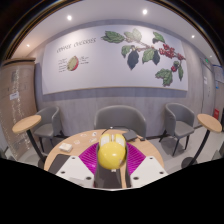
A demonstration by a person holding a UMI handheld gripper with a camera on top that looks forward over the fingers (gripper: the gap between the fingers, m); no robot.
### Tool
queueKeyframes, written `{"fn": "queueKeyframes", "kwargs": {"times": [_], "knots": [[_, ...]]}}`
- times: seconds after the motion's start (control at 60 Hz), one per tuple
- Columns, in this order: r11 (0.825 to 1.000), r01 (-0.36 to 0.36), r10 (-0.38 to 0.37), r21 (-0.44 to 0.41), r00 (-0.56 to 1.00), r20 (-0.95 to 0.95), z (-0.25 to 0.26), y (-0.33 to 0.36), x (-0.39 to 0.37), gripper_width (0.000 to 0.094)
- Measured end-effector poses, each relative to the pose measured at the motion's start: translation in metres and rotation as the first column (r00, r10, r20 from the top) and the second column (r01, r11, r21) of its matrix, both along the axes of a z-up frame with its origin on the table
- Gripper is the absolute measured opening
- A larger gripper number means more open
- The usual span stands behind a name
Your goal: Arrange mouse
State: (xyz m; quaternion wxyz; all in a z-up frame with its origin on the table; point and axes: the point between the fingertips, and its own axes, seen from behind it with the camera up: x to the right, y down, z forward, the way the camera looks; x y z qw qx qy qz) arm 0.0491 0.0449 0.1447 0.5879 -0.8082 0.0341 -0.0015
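A yellow mouse [112,151] sits between the two pink pads [88,157] of my gripper [112,160], and both pads press on its sides. I hold it raised above a round wooden table [146,150]. A light cable runs from the mouse's front toward the table. The lower part of the fingers is hidden.
A small white object [66,147] lies on the table to the left of the fingers. Grey armchairs [121,119] stand beyond the table, with small round side tables [27,123] at left and right. A wall with leaf and fruit art [145,52] is behind.
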Motion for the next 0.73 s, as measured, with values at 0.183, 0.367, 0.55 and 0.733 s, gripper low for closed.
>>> {"fn": "queueKeyframes", "kwargs": {"times": [0.183, 0.367, 0.55, 0.733], "knots": [[0.976, -0.078, 0.080, -0.205, 0.997, 0.004, -0.102, -0.013, -0.109, 0.0365], [0.946, -0.078, 0.111, -0.315, 0.990, 0.090, -0.155, -0.020, -0.126, 0.0431], [0.908, -0.274, 0.288, -0.318, 0.958, -0.005, -0.133, -0.045, -0.146, 0.0866], [0.900, -0.328, 0.342, -0.288, 0.940, -0.003, -0.102, -0.096, -0.095, 0.0859]]}}
